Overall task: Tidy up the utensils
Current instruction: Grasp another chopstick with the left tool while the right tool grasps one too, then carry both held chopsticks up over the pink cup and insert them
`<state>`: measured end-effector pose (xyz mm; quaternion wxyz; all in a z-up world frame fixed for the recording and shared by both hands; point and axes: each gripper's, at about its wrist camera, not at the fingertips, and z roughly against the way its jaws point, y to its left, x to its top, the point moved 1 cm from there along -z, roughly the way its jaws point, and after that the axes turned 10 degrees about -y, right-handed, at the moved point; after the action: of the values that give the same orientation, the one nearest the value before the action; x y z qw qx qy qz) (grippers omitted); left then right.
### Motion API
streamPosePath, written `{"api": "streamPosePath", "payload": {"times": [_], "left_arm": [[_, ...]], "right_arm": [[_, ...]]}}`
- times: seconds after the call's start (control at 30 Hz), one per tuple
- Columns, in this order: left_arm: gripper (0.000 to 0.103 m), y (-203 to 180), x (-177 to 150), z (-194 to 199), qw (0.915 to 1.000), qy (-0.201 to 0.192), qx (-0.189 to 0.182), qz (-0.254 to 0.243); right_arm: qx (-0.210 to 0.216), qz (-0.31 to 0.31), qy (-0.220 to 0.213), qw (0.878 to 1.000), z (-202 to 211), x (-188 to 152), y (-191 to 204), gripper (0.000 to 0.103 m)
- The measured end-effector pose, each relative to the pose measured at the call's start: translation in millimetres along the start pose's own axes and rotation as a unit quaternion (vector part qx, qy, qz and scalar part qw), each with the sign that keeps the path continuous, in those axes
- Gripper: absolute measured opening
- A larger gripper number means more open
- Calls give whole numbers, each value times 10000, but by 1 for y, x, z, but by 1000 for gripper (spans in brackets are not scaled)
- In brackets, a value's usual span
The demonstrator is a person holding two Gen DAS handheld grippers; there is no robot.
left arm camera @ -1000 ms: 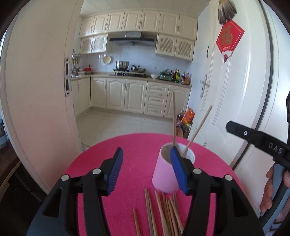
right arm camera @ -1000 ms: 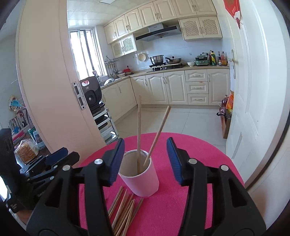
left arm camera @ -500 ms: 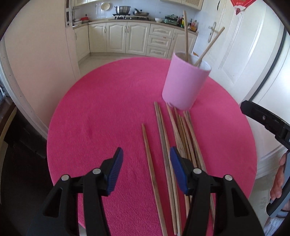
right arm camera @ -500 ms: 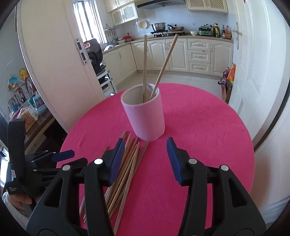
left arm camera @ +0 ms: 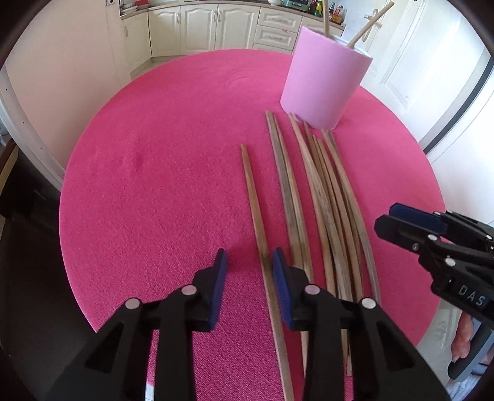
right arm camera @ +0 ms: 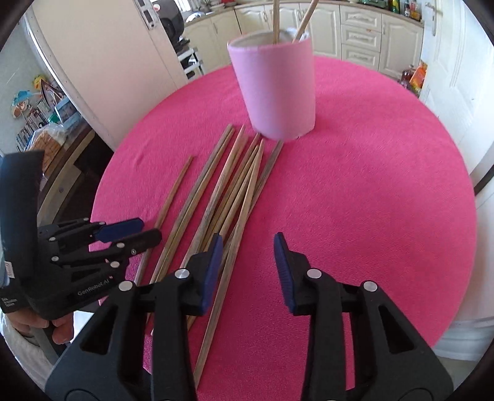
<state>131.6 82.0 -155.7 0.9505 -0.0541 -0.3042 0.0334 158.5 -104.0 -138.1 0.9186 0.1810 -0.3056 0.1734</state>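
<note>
Cup [right arm camera: 274, 89] stands upright on the round table [right arm camera: 370, 200], toward its far edge, two chopsticks [right arm camera: 275, 18] standing in it. Loose chopsticks [right arm camera: 234, 191] lie fanned on the table from the cup's base toward the near edge; one single stick [left arm camera: 257, 216] lies apart, left of the bunch.

You've tipped both grippers down since a sec ago: the kitchen fills less of both views, and the pink tablecloth [left arm camera: 160, 172] w/ the loose chopsticks [left arm camera: 321, 197] fills most of each. Your left gripper [left arm camera: 249, 265] now sits low over the near end of the lone chopstick [left arm camera: 254, 197], jaws just been closing, narrower than before; the stick runs between the pads, not clearly pinched. Your right gripper [right arm camera: 248, 250] is down by the pile's right edge, jaws also just been closing, only cloth in the gap. The pink cup [right arm camera: 274, 89] now sits toward the top of both views.
</note>
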Motion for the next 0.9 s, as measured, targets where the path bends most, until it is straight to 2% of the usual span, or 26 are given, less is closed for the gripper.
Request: {"api": "streamPosePath", "payload": {"times": [0.1,0.27,0.4,0.67,0.77,0.9], "left_arm": [[23,2,1,0,10000,-9,38,23],[8,3,4,-4,9998,-78,160,15],[7,7,6,-5,9997,-140,109,167],[7,6,11,4,9990,-304,18,317],[6,4,15,10,9982,-462,-65,370],[6,-1,22,28,9950,-871,-262,406]], "right_arm": [[22,18,130,9999,-7,-1,4,32],[-19,44,273,9996,-18,-1,5,22],[6,73,280,9996,-18,-1,5,12],[125,9,235,9996,-14,-3,-3,8],[206,-40,150,9997,-10,-3,-5,7],[359,-109,-112,9992,5,-1,-10,7]]}}
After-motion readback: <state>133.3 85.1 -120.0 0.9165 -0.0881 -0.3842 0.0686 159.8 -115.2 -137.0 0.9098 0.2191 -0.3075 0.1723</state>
